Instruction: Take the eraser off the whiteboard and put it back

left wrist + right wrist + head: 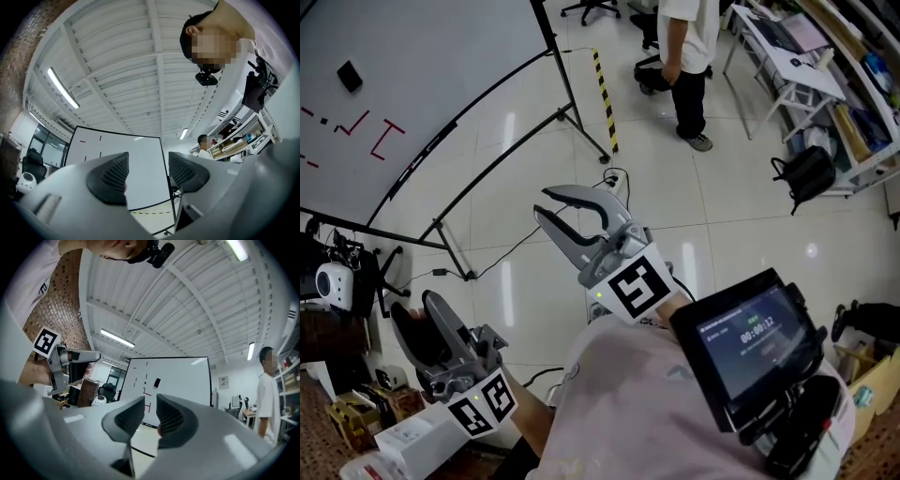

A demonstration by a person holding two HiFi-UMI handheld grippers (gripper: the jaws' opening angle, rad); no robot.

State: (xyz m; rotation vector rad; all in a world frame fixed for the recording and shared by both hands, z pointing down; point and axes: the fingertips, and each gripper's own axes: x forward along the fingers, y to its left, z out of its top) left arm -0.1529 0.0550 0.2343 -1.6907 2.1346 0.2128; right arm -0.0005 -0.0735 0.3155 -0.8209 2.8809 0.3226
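Head view: the whiteboard (pixel 441 56) runs off the top and left edges. The bystander (pixel 686 66) is cut off at the top edge, above the chest. The eraser (pixel 350 76) is a small dark patch with no detail to tell. The red marks (pixel 366 131) are too small for you to read, and the print on the screen (pixel 755 342) is blurred. Left gripper view: your left gripper (pixel 147 176) hides the whiteboard's lower left part.

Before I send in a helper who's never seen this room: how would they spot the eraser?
Find the big whiteboard on its black stand. The eraser is the small black block on its face, near thin red strokes: the only solid dark shape there.
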